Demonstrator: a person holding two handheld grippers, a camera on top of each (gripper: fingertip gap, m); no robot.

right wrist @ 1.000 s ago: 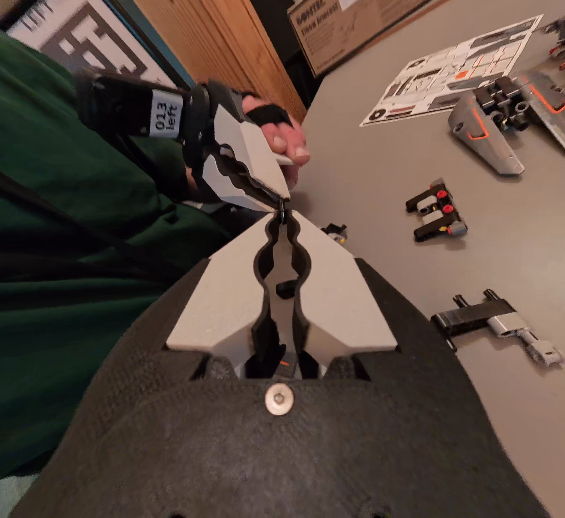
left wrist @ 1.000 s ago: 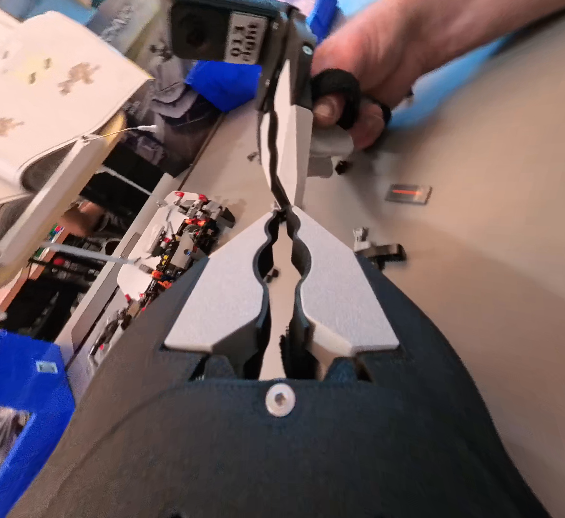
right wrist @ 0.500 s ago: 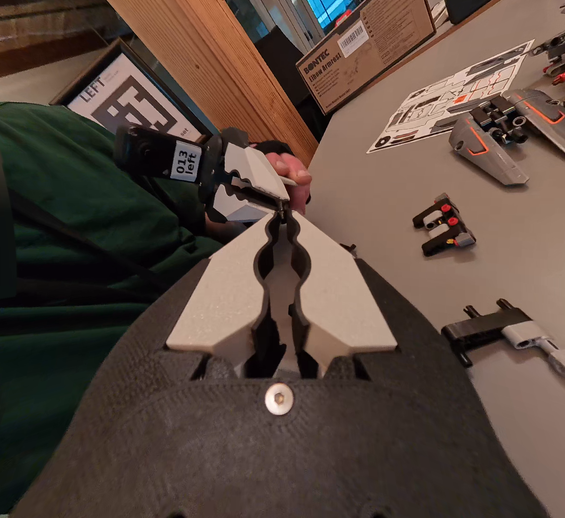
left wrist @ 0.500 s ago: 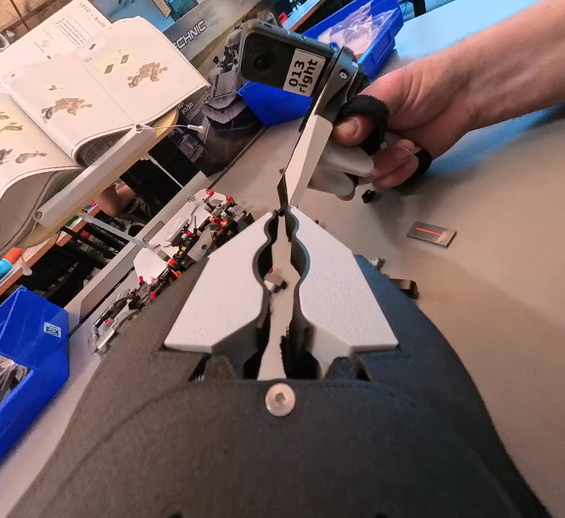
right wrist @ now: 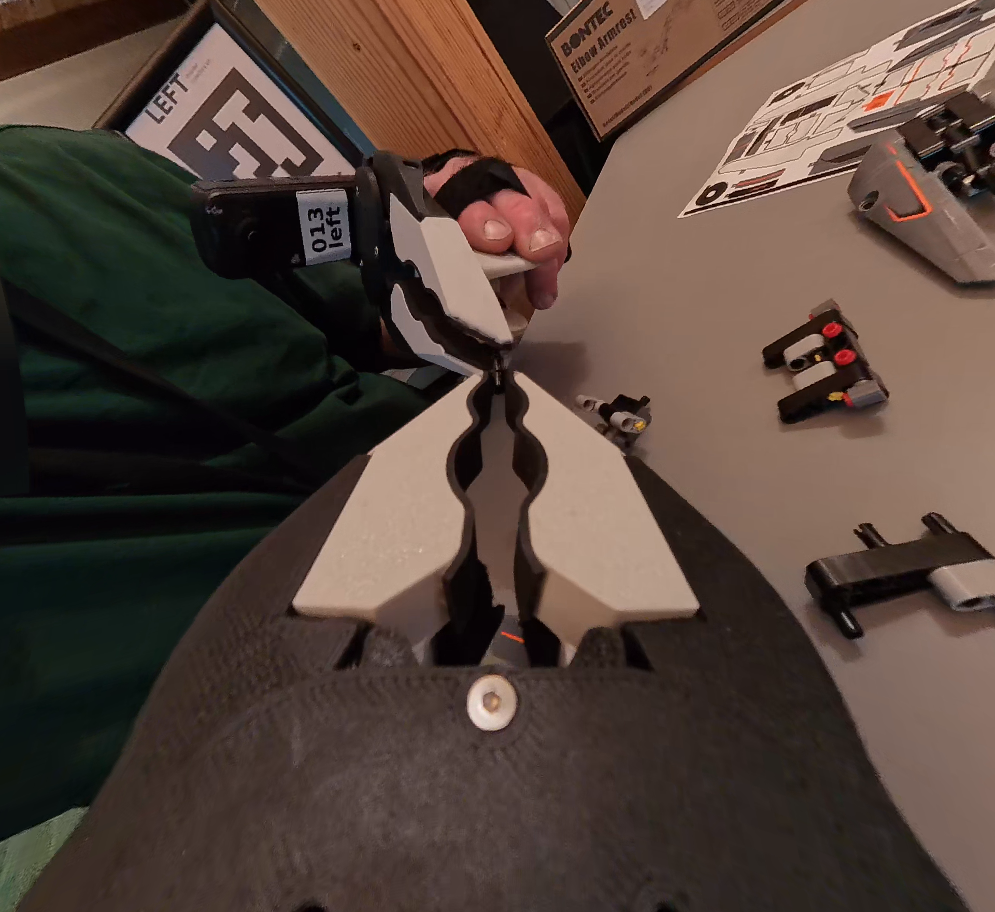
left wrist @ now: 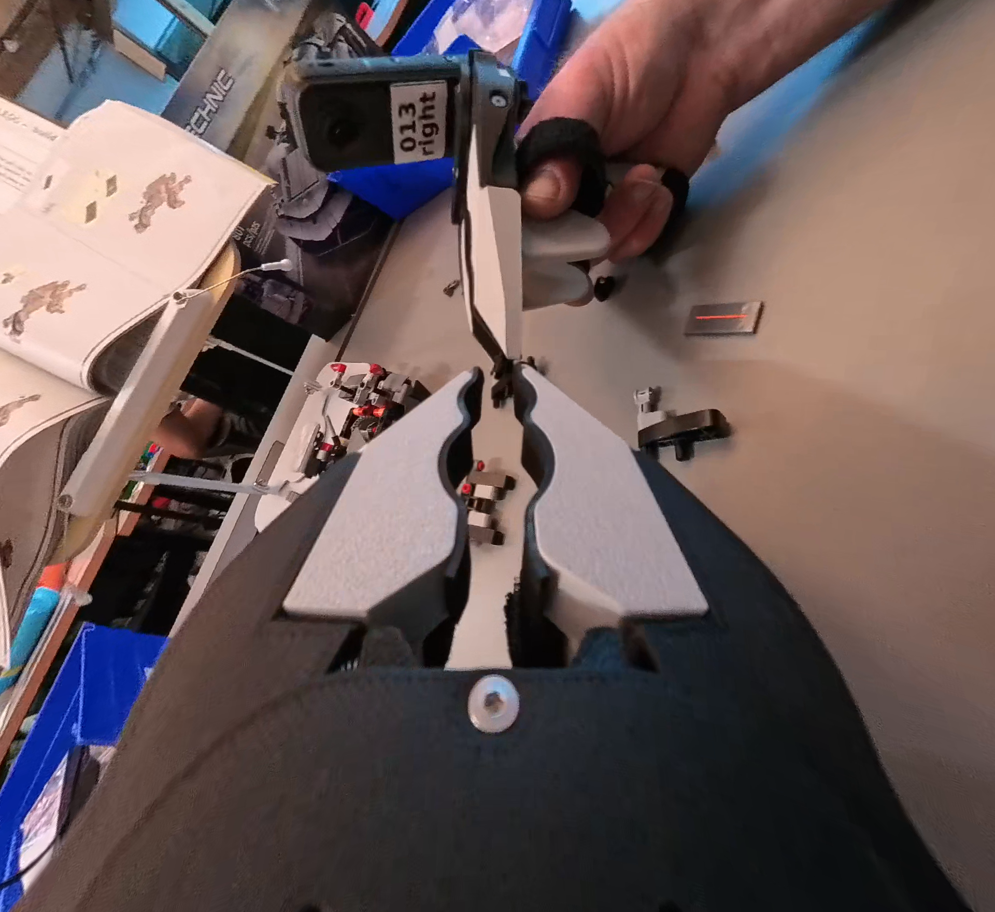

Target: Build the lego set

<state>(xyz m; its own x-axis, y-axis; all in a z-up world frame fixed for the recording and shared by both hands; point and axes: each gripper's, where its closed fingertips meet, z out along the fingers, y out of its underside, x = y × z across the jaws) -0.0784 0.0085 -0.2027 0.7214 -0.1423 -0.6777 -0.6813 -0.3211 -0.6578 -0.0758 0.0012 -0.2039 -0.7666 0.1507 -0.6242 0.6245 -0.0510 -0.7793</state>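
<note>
My two grippers meet tip to tip above the grey table [right wrist: 700,293]. A small black lego piece [left wrist: 499,384] sits between the tips of my left gripper [left wrist: 498,374], whose jaws are nearly closed on it. My right gripper [left wrist: 503,350] comes down from above, shut on the same piece. In the right wrist view, my right gripper [right wrist: 498,382] pinches the small black piece [right wrist: 498,366], and the left gripper [right wrist: 500,347] grips it from the upper left. A hand holds each gripper.
On the table lie a black assembly with red pins [right wrist: 824,369], a black beam with a grey connector [right wrist: 904,573], a grey panel with orange lines [right wrist: 926,196], a sticker sheet [right wrist: 861,94], a grey tile [left wrist: 724,318] and a part-built model [left wrist: 350,412]. An instruction book [left wrist: 107,240] and blue bins [left wrist: 484,24] stand behind. My two grippers' fingertips are within a few centimetres of each other.
Both grippers stay tip to tip on the small black piece while tilting. My left gripper's tips stand a little wider apart than before.
</note>
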